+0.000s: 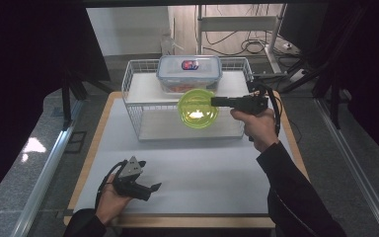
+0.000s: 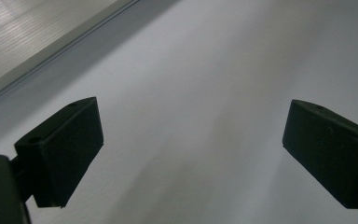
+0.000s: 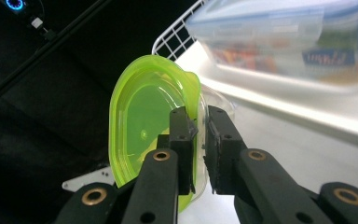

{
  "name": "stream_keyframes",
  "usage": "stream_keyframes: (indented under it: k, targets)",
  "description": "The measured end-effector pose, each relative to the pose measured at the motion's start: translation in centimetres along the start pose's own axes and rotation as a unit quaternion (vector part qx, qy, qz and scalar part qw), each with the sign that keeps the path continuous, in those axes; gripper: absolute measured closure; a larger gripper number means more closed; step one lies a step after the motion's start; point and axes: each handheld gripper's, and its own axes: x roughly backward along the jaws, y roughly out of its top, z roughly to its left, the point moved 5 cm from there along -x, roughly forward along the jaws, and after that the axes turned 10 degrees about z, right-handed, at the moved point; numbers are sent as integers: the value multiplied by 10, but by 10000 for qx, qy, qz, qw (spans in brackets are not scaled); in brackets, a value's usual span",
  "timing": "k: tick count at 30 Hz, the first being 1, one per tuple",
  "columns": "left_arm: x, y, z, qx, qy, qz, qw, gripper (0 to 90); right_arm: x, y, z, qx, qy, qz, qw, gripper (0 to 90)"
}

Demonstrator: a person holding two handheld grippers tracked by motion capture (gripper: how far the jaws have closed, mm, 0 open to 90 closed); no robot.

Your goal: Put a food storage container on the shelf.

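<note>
A translucent green bowl-shaped lid hangs in the air in front of the white wire rack, held by its right rim. My right gripper is shut on that rim, jaws pointing left; in the right gripper view the green lid stands on edge with both jaws clamped on its rim. A clear plastic food box with a blue-rimmed cover sits on the rack's upper shelf, just behind the lid. My left gripper rests low near the table's front left, jaws wide apart over bare white tabletop.
The rack stands at the back middle of the white table mat and has a lower shelf. A wooden table edge runs round the mat. Metal rails flank the table. Cables and a shelf leg lie beyond.
</note>
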Motion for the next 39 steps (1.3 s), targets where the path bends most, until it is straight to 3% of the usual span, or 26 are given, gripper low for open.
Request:
stream_keyframes:
  k: [22, 30, 39]
  targets:
    - [1, 0, 0, 35, -33, -28, 10000, 51, 15, 76, 2, -143, -343, -405, 9985, 822]
    - [1, 0, 0, 32, -57, -42, 10000, 51, 10, 110, -5, -285, -652, -512, 9962, 822]
    - [1, 0, 0, 46, -99, -53, 9999, 51, -2, 132, -14, -484, -915, -443, 9936, 821]
